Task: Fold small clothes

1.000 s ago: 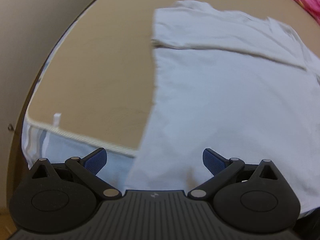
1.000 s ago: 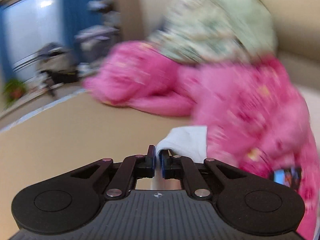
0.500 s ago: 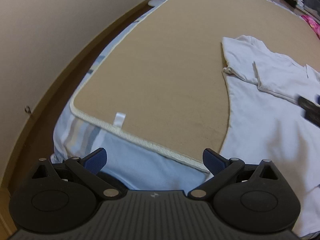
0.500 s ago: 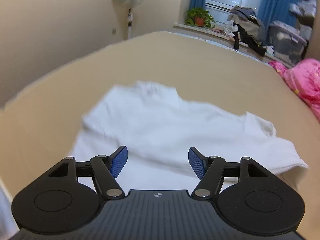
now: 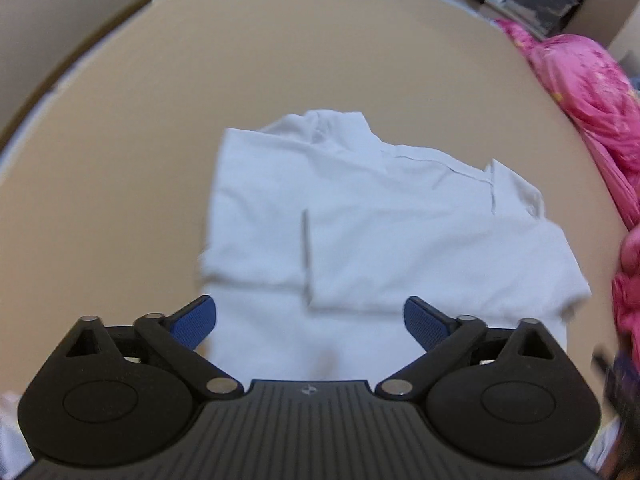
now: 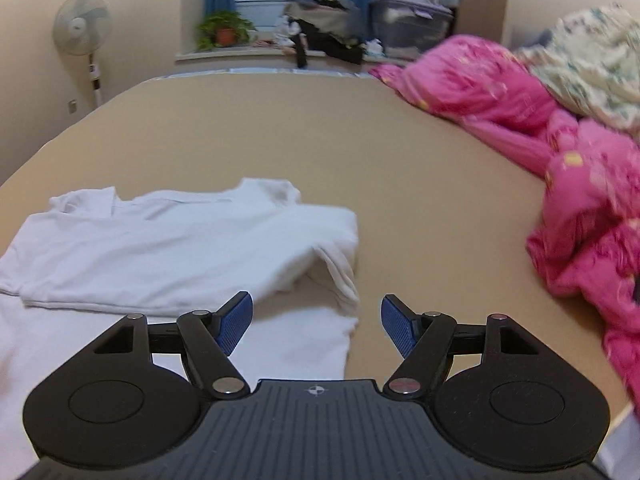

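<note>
A white T-shirt [image 5: 400, 240] lies on the tan bed cover [image 5: 200, 100], its sleeves folded in over the body. My left gripper [image 5: 310, 318] hovers open above the shirt's near part, nothing between its blue pads. In the right wrist view the same T-shirt [image 6: 160, 248] lies left of centre, its right side doubled over into a raised fold. My right gripper [image 6: 316, 326] is over the shirt's right edge; its jaws are opening and no cloth sits between them.
A bunched pink quilt [image 6: 560, 184] with a pale floral pillow [image 6: 592, 64] fills the right side of the bed. At the far end are a windowsill with a potted plant [image 6: 224, 32], piled clothes and a standing fan [image 6: 82, 24].
My right gripper let go of the white cloth it pinched and opened, then swung from the pink quilt to face the shirt. My left gripper swept sideways, off the bed's corner and back over the shirt.
</note>
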### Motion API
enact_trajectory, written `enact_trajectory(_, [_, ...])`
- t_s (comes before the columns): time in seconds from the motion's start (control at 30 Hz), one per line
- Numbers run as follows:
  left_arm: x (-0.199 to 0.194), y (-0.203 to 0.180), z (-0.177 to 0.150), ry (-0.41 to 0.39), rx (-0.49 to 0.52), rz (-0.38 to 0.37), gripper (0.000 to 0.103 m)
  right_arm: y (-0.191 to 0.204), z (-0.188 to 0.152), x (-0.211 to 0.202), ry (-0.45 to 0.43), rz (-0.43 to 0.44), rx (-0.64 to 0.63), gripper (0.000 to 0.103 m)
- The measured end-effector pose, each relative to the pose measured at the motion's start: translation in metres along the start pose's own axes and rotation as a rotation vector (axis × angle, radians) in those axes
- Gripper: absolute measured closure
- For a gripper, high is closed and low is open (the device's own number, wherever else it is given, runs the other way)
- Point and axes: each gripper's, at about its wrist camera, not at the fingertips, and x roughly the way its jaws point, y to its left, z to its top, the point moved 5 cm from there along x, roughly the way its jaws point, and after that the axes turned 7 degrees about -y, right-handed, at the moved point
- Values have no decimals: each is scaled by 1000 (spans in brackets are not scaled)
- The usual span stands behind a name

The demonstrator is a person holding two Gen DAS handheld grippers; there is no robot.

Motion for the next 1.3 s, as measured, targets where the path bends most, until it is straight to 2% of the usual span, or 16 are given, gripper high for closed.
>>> enact_trajectory(0.17, [74,-12,19,102,3,104,7,-7,-17,11,49,-5,32,30])
enact_trajectory(0.2, [82,-12,16,117,1,109,14,-7,-18,12,53,-6,40,30])
enact_trajectory(0.23, [89,-14,14,136,1,102,22,-11,-19,15,59,-7,51,30])
enact_trajectory(0.27, [94,-17,10,152,-1,85,55,-15,-19,16,64,-10,60,30])
enact_trajectory(0.3, [96,-20,7,160,2,54,72,-17,-21,18,71,-14,67,30])
enact_trajectory(0.37, [89,-32,6,111,49,63,91,-20,-25,24,82,-18,69,30])
enact_trajectory(0.57, [24,-67,37,-30,109,-37,93,-26,-26,34,80,-65,74,30])
enact_trajectory(0.67, [-23,-62,67,-155,106,-92,93,-31,-22,35,72,-90,97,30])
enact_trajectory(0.73, [-27,-40,74,-187,117,-17,93,-34,-18,35,68,-99,121,30])
enact_trajectory(0.8, [-6,-5,70,-134,93,84,93,-36,-13,35,56,-103,146,30])
enact_trajectory(0.93, [61,25,38,76,127,162,88,-34,-10,42,60,-111,144,30])
enact_trajectory(1.0, [84,24,27,129,175,203,62,-31,-9,47,63,-111,142,30])
enact_trajectory(1.03, [89,22,25,128,196,211,55,-30,-7,49,60,-107,139,30])
enact_trajectory(1.1, [85,20,24,77,207,234,20,-28,-1,53,46,-102,128,30])
enact_trajectory(1.2, [72,26,27,-42,237,295,6,-26,11,62,20,-92,124,30])
enact_trajectory(1.3, [79,43,33,-41,275,405,5,-16,19,80,6,-59,79,30])
